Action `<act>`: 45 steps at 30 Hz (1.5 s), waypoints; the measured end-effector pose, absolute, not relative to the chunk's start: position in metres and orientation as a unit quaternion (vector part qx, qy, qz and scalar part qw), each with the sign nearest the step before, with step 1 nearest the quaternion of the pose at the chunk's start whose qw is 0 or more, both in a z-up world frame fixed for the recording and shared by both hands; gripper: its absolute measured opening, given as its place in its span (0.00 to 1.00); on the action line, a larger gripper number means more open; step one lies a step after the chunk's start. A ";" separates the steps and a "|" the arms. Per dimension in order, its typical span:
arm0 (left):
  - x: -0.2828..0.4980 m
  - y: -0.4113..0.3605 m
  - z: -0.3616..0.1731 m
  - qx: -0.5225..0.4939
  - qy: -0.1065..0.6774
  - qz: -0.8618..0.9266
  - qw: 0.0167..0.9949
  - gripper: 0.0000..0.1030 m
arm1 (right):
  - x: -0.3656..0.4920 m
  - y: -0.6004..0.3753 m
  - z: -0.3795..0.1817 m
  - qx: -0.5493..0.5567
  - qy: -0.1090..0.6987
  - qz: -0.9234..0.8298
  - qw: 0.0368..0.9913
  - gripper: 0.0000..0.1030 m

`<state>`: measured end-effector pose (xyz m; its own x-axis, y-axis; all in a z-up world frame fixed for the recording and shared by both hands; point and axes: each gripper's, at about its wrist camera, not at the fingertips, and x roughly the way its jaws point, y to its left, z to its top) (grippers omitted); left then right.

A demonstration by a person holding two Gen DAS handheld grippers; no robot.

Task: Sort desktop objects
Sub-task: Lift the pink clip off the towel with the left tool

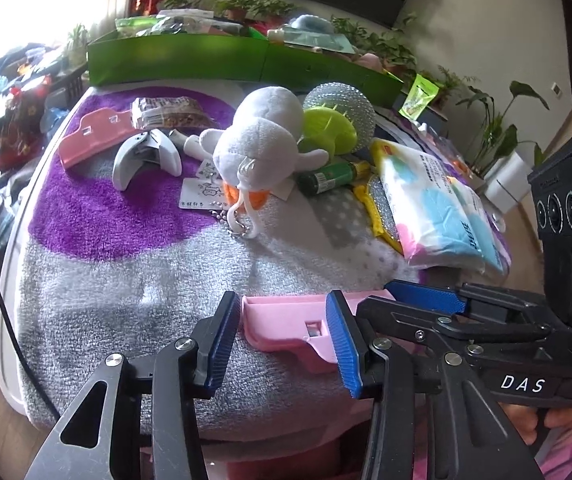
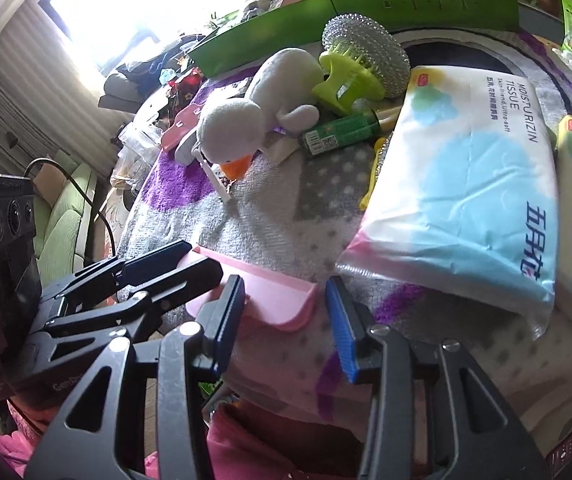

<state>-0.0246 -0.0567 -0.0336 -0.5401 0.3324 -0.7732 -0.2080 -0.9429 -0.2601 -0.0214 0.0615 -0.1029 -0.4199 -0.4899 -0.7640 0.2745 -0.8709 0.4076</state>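
Note:
A pink plastic holder (image 1: 286,320) lies on the grey and purple blanket (image 1: 126,288) at the near edge. My left gripper (image 1: 282,340) stands open around its left part: the left pad sits at its end and the right pad crosses in front of it. In the right wrist view, the holder's (image 2: 274,300) right end lies between the fingers of my right gripper (image 2: 286,320), with a small gap at the right pad. That gripper (image 1: 402,300) is open. The left gripper (image 2: 182,264) shows at the holder's other end.
Farther back lie a white plush duck (image 1: 258,136), a green bottle (image 1: 330,178), a lime brush (image 1: 326,128) against a steel scrubber (image 1: 350,100), a tissue pack (image 1: 430,208), a second pink holder (image 1: 94,136) and a grey clip (image 1: 146,156). Green boxes (image 1: 206,64) line the back.

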 end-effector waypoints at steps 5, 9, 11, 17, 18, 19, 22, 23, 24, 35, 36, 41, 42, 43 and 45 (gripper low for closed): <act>-0.022 -0.060 -0.032 -0.452 -0.063 0.876 0.156 0.34 | -0.019 0.060 -0.102 0.485 -0.105 -0.837 0.231 0.37; -0.023 -0.060 -0.033 -0.454 -0.066 0.875 0.152 0.33 | -0.021 0.059 -0.102 0.484 -0.106 -0.839 0.227 0.37; -0.021 -0.058 -0.032 -0.453 -0.063 0.877 0.146 0.33 | -0.021 0.055 -0.102 0.482 -0.107 -0.840 0.227 0.37; -0.016 -0.055 -0.025 -0.444 -0.053 0.884 0.133 0.33 | -0.015 0.053 -0.095 0.460 -0.081 -0.854 0.229 0.37; -0.015 -0.054 -0.024 -0.442 -0.051 0.886 0.132 0.33 | -0.015 0.053 -0.093 0.457 -0.078 -0.856 0.228 0.37; -0.015 -0.054 -0.022 -0.439 -0.052 0.887 0.132 0.33 | -0.014 0.053 -0.092 0.454 -0.075 -0.858 0.227 0.37; -0.012 -0.054 -0.015 -0.428 -0.054 0.893 0.132 0.33 | -0.013 0.054 -0.088 0.447 -0.073 -0.863 0.224 0.35; -0.012 -0.053 -0.013 -0.424 -0.052 0.895 0.131 0.33 | -0.013 0.054 -0.087 0.444 -0.072 -0.865 0.223 0.33; -0.011 -0.052 -0.011 -0.420 -0.049 0.897 0.131 0.33 | -0.013 0.055 -0.085 0.443 -0.072 -0.866 0.222 0.32; -0.011 -0.056 -0.024 -0.438 -0.060 0.886 0.137 0.33 | -0.012 0.058 -0.093 0.464 -0.083 -0.854 0.222 0.40; -0.011 -0.056 -0.024 -0.438 -0.058 0.887 0.137 0.33 | -0.012 0.057 -0.092 0.464 -0.079 -0.854 0.223 0.40; -0.018 -0.052 -0.027 -0.443 -0.050 0.883 0.143 0.33 | -0.014 0.055 -0.093 0.472 -0.078 -0.851 0.215 0.40; -0.020 -0.051 -0.027 -0.445 -0.046 0.882 0.146 0.33 | -0.015 0.056 -0.094 0.476 -0.081 -0.849 0.213 0.42; -0.022 -0.051 -0.028 -0.446 -0.044 0.882 0.148 0.33 | -0.016 0.058 -0.095 0.482 -0.087 -0.846 0.211 0.42; -0.025 -0.053 -0.029 -0.450 -0.051 0.879 0.152 0.33 | -0.016 0.060 -0.096 0.489 -0.100 -0.842 0.206 0.44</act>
